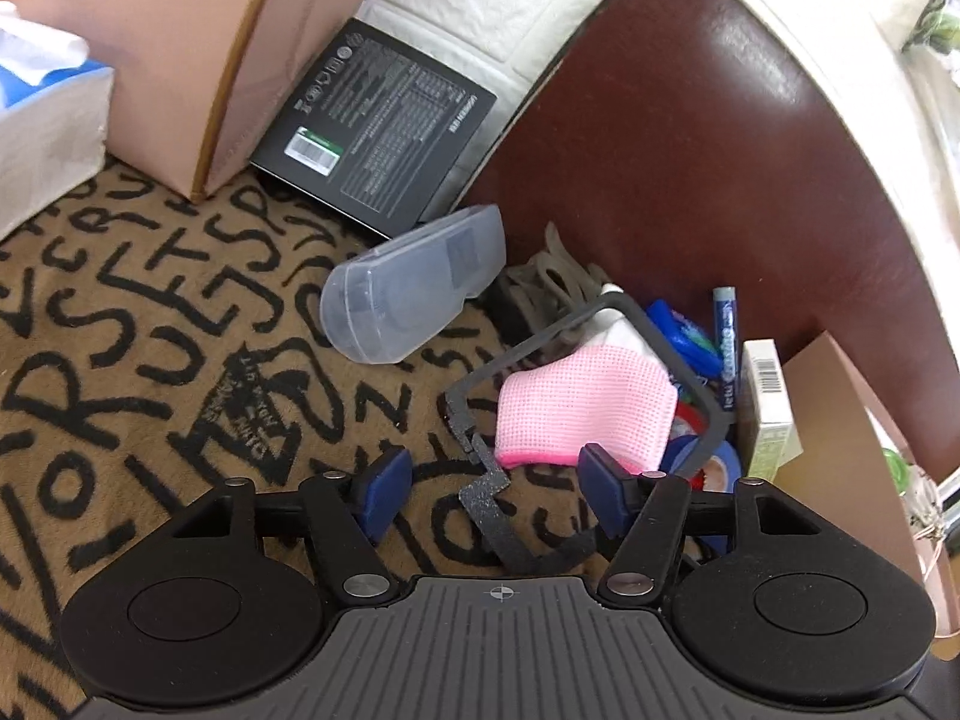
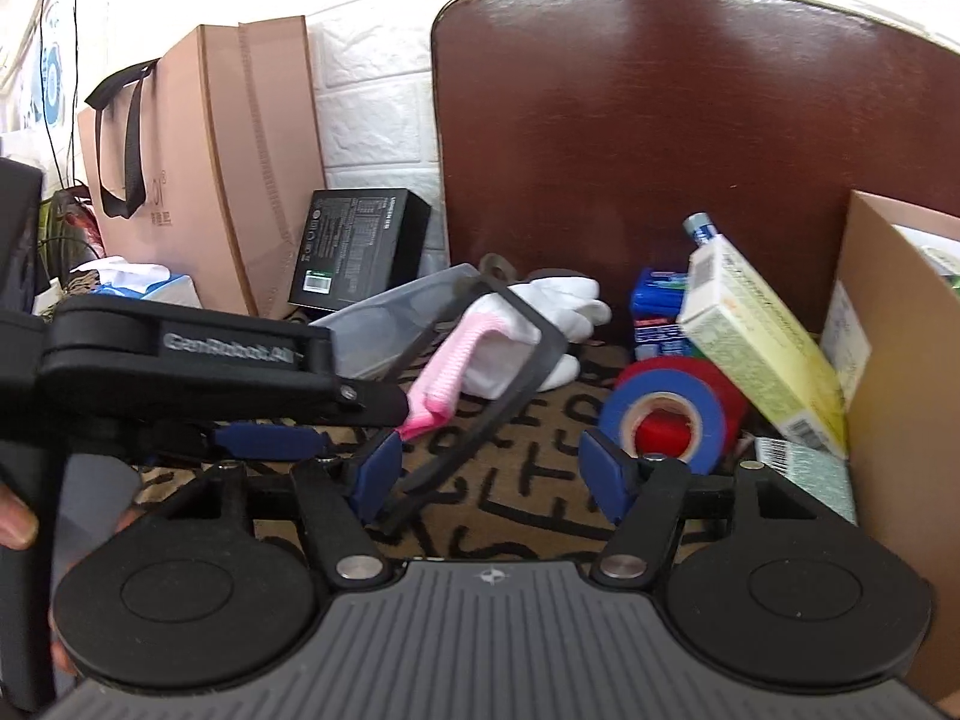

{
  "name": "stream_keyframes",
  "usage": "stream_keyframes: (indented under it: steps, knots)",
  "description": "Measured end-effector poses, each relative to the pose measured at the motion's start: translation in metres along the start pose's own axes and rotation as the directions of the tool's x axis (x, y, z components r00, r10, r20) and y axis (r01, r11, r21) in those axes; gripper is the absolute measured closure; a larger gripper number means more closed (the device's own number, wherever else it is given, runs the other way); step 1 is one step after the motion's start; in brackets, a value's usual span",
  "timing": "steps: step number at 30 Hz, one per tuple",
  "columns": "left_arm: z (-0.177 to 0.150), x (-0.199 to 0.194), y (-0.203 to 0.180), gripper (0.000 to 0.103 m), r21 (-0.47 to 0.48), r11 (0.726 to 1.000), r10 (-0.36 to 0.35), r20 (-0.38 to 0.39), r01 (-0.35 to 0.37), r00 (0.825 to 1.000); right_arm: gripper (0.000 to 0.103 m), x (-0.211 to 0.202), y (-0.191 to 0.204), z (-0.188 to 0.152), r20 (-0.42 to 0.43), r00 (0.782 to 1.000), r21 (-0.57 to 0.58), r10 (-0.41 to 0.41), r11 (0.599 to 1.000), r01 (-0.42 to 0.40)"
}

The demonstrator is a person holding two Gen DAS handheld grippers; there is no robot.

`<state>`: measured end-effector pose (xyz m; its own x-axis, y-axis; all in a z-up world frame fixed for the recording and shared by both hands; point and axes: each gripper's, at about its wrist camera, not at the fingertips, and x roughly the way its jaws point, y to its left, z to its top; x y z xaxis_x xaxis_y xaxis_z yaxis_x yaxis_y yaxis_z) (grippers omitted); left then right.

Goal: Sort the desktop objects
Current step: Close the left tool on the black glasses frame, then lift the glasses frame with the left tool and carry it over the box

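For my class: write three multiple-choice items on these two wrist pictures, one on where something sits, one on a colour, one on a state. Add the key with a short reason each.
1. Where does the black box stand?
A. against the white wall, beside the paper bag
B. on the tape roll
C. inside the clear case

2. What colour is the glove cuff?
A. green
B. pink
C. yellow

3. How does the left gripper stand?
A. open
B. shut on the tape roll
C. shut on the clear case

Key: 1 A, the box leans at the wall next to the bag. 2 B, the knit cuff is pink on a white glove. 3 A, its blue pads sit wide apart with nothing pinched.
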<state>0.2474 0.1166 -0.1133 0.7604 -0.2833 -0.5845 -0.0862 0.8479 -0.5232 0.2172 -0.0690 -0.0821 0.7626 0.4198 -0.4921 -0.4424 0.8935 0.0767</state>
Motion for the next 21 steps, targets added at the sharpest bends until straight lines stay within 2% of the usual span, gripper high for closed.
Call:
stream_keyframes:
  steps: [3, 5, 7, 9, 12, 16, 21]
  knots:
    - [0.0, 0.006, -0.005, 0.03, 0.031, 0.999, 0.015, 0.002, -0.015, 1.0, 0.041, 0.008, 0.001, 0.001, -0.008, 1.0, -0.002, 0.005, 1.0, -0.005]
    - [-0.002, 0.01, -0.007, 0.036, 0.043, 0.999, 0.028, 0.002, -0.028, 1.0, 0.045, 0.011, 0.001, 0.001, -0.011, 1.0, -0.001, 0.0, 1.0, 0.0]
    - [-0.004, 0.013, -0.009, 0.054, 0.061, 0.997, 0.046, 0.0, -0.046, 0.999, 0.055, 0.013, 0.001, 0.002, -0.019, 1.0, 0.0, 0.006, 1.0, -0.006]
    - [-0.007, 0.016, -0.011, 0.065, 0.081, 0.995, 0.065, -0.007, -0.064, 0.998, 0.068, 0.015, 0.001, 0.001, -0.026, 0.999, 0.006, 0.02, 1.0, -0.02]
    - [-0.01, 0.013, -0.013, 0.07, 0.094, 0.993, 0.077, -0.007, -0.076, 0.997, 0.071, 0.013, 0.001, 0.001, -0.023, 0.999, 0.012, 0.024, 1.0, -0.024]
    - [-0.013, 0.005, -0.016, 0.083, 0.095, 0.992, 0.082, -0.021, -0.079, 0.996, 0.075, 0.006, 0.001, 0.002, -0.028, 0.999, 0.015, 0.035, 0.999, -0.034]
    - [-0.022, -0.008, -0.021, 0.083, 0.071, 0.994, 0.083, -0.035, -0.08, 0.996, 0.08, -0.01, 0.0, 0.0, -0.033, 0.998, 0.021, 0.045, 0.999, -0.044]
